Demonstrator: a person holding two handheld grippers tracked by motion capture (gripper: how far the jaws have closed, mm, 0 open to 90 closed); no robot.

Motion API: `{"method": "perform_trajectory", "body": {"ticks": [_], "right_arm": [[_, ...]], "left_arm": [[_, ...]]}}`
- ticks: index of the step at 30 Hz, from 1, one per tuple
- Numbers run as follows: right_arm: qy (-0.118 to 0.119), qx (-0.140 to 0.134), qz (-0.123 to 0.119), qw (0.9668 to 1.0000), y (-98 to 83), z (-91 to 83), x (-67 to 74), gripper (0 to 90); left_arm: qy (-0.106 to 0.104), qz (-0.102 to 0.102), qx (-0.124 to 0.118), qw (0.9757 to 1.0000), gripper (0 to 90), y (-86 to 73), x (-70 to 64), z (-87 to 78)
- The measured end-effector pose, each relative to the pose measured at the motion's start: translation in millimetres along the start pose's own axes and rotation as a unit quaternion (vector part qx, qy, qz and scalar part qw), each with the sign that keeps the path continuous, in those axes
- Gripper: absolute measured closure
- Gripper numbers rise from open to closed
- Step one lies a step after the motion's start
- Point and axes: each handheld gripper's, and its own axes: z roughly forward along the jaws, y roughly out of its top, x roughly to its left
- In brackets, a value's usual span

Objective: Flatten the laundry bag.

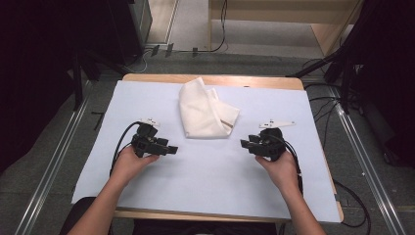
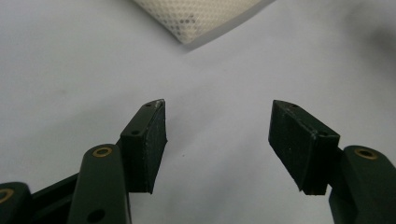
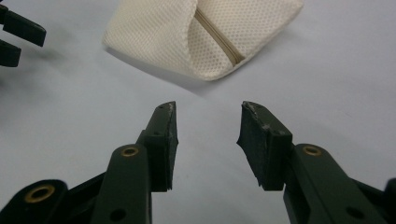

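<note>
Left gripper (image 1: 172, 149) agape, empty; right gripper (image 1: 244, 144) agape, empty; mesh pouch (image 1: 204, 110) folded, zipper partly hidden.

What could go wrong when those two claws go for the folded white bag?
The mesh bag is soft and folded over on itself, so a pinch by the left gripper or right gripper might catch only the top layer. It lies on a loose-looking paper sheet, which low jaws could snag or crease.

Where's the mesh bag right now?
In the high view the folded cream mesh bag lies on the white sheet toward the table's far edge, ahead of and between both claws, touching neither.
</note>
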Motion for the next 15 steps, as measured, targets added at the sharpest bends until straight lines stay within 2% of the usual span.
{"method": "perform_trajectory", "body": {"ticks": [5,6,10,15], "right_arm": [[0.005,0.006,0.003,1.0000,10.9,11.6,0.3,52.7],[0.005,0.006,-0.002,1.0000,13.3,14.3,0.4,51.2],[0.008,0.007,-0.016,0.9998,25.4,25.0,3.5,51.7],[0.017,0.012,-0.013,0.9997,38.9,41.0,8.2,52.3]], "left_arm": [[0.002,-0.001,0.000,1.0000,37.9,2.5,0.5,0.2],[0.003,0.000,-0.001,1.0000,37.9,2.6,-0.2,0.3],[0.006,0.000,-0.001,1.0000,38.0,1.7,0.7,-0.8],[0.013,-0.004,0.003,0.9999,38.1,-0.7,2.9,-2.4]]}}
